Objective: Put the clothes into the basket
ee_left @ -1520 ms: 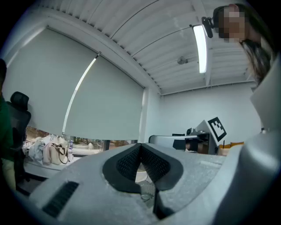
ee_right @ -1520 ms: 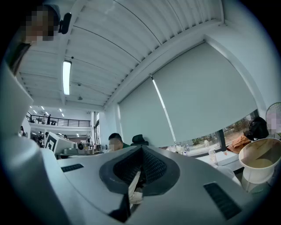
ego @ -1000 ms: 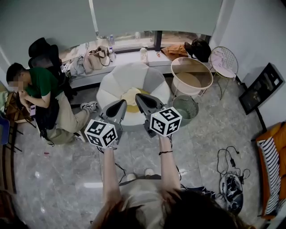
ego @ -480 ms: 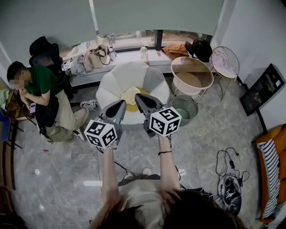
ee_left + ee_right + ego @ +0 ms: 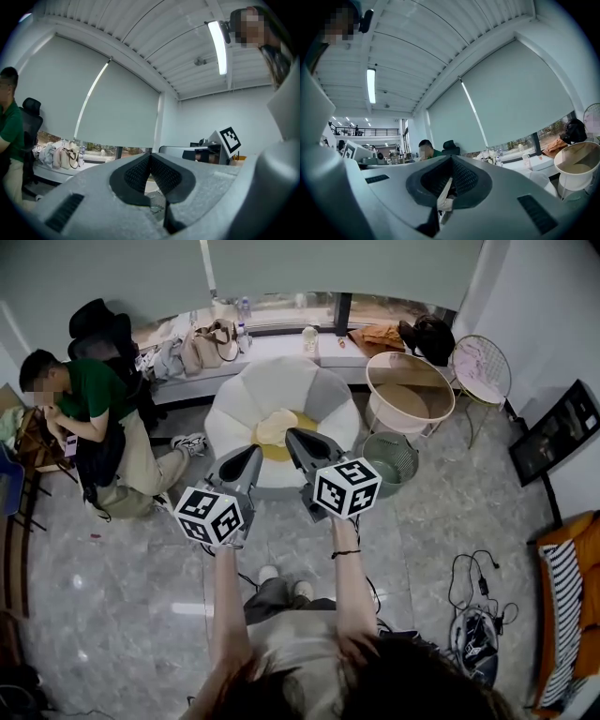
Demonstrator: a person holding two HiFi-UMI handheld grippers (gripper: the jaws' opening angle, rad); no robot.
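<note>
A cream and yellow garment (image 5: 277,428) lies on a white petal-shaped pouf (image 5: 234,418) in the head view. A small green mesh basket (image 5: 389,463) stands on the floor just right of the pouf. Both grippers are held out level, side by side, pointing at the pouf. My left gripper (image 5: 251,454) (image 5: 150,155) is shut with nothing in it, short of the pouf's near edge. My right gripper (image 5: 292,435) (image 5: 451,158) is shut too, its tip over the garment's near edge. The pale cloth shows through the gap below its pads.
A person in a green shirt (image 5: 84,413) sits at the left by a black chair. Bags (image 5: 202,345) lie on the window ledge. A large cream round tub (image 5: 410,395) and a wire chair (image 5: 481,362) stand right of the pouf. Cables (image 5: 478,582) lie on the floor.
The pouf and basket have come slightly nearer in the head view. Both grippers have edged toward the pouf, staying shut and side by side.
</note>
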